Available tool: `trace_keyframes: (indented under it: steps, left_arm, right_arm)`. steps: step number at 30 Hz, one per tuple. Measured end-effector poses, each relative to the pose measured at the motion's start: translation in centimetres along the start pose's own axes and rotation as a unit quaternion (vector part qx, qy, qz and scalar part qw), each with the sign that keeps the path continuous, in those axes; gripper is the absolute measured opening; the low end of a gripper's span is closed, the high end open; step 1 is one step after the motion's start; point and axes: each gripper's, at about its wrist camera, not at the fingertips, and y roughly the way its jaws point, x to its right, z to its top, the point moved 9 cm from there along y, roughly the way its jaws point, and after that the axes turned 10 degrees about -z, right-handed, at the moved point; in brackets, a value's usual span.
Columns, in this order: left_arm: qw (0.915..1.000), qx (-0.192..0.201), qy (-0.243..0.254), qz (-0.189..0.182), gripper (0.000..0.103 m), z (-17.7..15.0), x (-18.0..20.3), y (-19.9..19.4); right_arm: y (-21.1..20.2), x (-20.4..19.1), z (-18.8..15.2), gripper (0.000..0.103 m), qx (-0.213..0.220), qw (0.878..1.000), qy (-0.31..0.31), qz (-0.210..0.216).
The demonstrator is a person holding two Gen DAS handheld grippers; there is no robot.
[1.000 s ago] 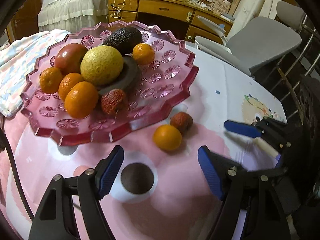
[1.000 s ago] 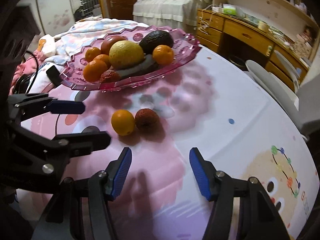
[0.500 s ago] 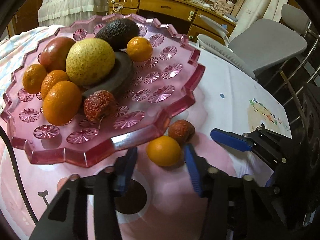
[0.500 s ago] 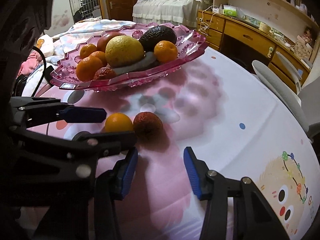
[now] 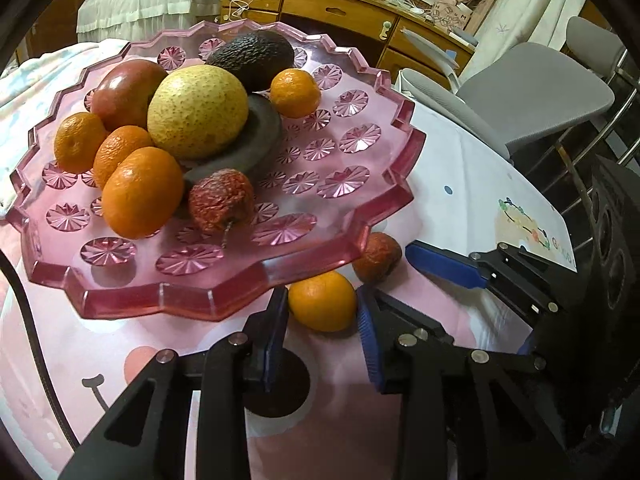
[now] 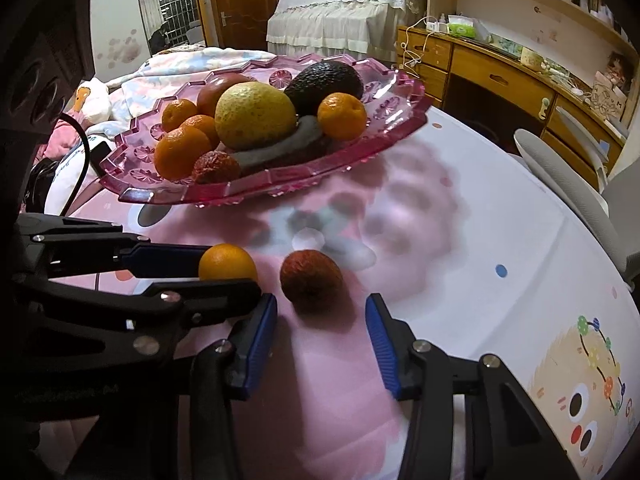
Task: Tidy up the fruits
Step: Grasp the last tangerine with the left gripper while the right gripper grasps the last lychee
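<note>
With both strays bound for the pink plate (image 5: 248, 296), the left hand-held gripper (image 5: 322, 320) was closing on the loose tangerine (image 5: 322, 300) while the right hand-held gripper (image 6: 320, 340), jaws apart but closing, flanked the lychee (image 6: 311, 280).

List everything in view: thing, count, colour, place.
plate: one, pink glass, on the table
mandarins on plate: four, orange
pear: one, yellow, plate centre
avocado: one, dark, plate's far side
round red fruit: one, behind the pear
wrinkled red fruit: one, plate's near part
loose mandarin: one, orange, on the tablecloth
loose red fruit: one, beside it
tablecloth: one, pink and white
chair: one, grey
left gripper: closing around the loose mandarin
right gripper: closing, short of the loose red fruit
</note>
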Motion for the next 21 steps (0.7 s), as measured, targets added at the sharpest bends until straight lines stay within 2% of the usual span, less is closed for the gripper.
trace_keyframes:
  steps: [8, 14, 21]
  left_arm:
    - [1.0, 0.0, -0.003, -0.001, 0.033, -0.2, -0.4, -0.8]
    - [1.0, -0.006, -0.004, -0.001, 0.033, -0.4, -0.7, -1.6]
    - [0.9994, -0.034, 0.0, -0.003, 0.033, -2.1, -1.2, -3.7]
  right_arm:
    - [0.4, -0.6, 0.6, 0.032, 0.007, 1.0, -0.001, -0.009]
    - [0.4, -0.9, 0.8, 0.031, -0.005, 1.0, 0.005, -0.011]
    - [-0.2, -1.2, 0.2, 0.029, -0.039, 0.999, 0.009, -0.021]
